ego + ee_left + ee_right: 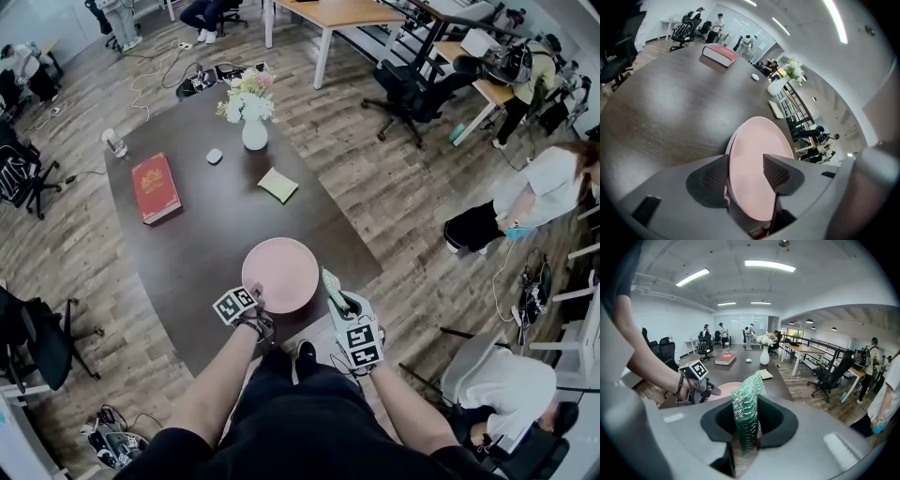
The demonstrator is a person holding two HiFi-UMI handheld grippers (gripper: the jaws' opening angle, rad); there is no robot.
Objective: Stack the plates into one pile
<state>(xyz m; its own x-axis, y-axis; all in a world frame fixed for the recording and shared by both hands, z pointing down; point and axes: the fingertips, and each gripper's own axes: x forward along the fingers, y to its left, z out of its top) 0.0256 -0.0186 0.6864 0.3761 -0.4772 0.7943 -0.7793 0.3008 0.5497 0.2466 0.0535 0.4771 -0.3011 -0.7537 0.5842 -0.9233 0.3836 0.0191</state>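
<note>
We find the pile of plates (279, 274) on the table (202, 248), close to its front edge. Our left gripper (255, 302) is at the pile's near-left rim, with one jaw on either side of that rim. Just right of the pile, our right gripper (337, 298) holds another plate (330, 284) on edge. Farther back, the book (156, 187) lies to the left and the notepad (277, 185) to the right. Behind them the vase (254, 134) stands at the far end, with a small rounded thing (215, 157) to its left and a glass (114, 142) by the far left edge.
</note>
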